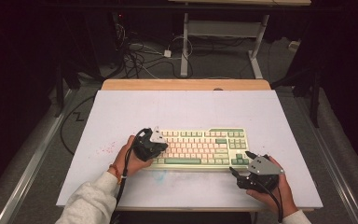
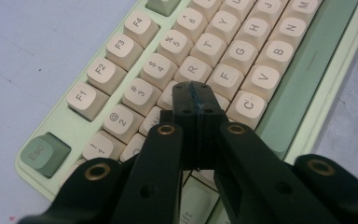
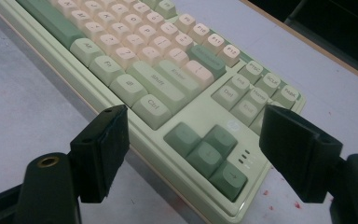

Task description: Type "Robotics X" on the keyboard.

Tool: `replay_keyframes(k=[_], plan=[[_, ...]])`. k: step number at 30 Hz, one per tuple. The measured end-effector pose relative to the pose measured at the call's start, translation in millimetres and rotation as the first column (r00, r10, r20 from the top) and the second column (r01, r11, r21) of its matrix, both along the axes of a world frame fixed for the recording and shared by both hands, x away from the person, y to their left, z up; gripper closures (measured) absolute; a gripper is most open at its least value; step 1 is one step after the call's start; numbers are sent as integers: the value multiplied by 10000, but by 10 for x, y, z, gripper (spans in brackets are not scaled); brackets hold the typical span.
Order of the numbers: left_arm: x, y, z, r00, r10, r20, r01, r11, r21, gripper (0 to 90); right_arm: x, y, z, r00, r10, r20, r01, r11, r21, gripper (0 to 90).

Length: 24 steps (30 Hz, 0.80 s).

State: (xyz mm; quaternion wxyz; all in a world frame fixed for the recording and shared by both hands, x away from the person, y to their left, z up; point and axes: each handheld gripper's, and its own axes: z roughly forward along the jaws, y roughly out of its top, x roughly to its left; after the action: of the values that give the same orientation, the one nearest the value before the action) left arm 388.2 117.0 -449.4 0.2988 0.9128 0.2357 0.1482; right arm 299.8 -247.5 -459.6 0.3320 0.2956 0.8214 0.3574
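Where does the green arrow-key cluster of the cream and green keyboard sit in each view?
High view: green arrow-key cluster at the keyboard's lower right corner, just left of the right hand-held gripper.
Left gripper view: not in frame.
Right gripper view: arrow-key cluster low centre, between the open jaws.
Shared landmark: the long green space bar.

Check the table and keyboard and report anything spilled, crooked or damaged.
Small red specks dot the white table top left of the keyboard, and a few more lie by its arrow-key corner. The keyboard lies square and looks intact.
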Motion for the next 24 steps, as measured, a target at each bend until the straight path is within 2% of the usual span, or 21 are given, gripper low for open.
replay_keyframes(k=[15,17,18,19,22,24], plan=[[-23,23,22,9999,-25,121,25,10000,9,877,-2,0,-5,10000,5,-56,-5,10000,-45,245],[-19,21,10,10000,-60,21,60,9999,96,877,-2,1,-5,10000,4,-51,-5,10000,-51,246],[-12,11,-21,9997,-148,-183,152,9997,214,878,-2,2,-4,10000,9,-43,-9,10000,-60,246],[-22,8,-44,9999,-116,21,116,9999,78,876,-3,2,-3,10000,12,-40,-13,10000,-52,246],[-37,-6,-35,9998,-133,132,129,9995,276,876,0,3,1,10000,15,-15,-15,10000,-69,246],[-43,-7,-32,9998,-120,150,116,9996,265,876,-3,2,2,10000,39,-4,-39,10000,-75,246]])
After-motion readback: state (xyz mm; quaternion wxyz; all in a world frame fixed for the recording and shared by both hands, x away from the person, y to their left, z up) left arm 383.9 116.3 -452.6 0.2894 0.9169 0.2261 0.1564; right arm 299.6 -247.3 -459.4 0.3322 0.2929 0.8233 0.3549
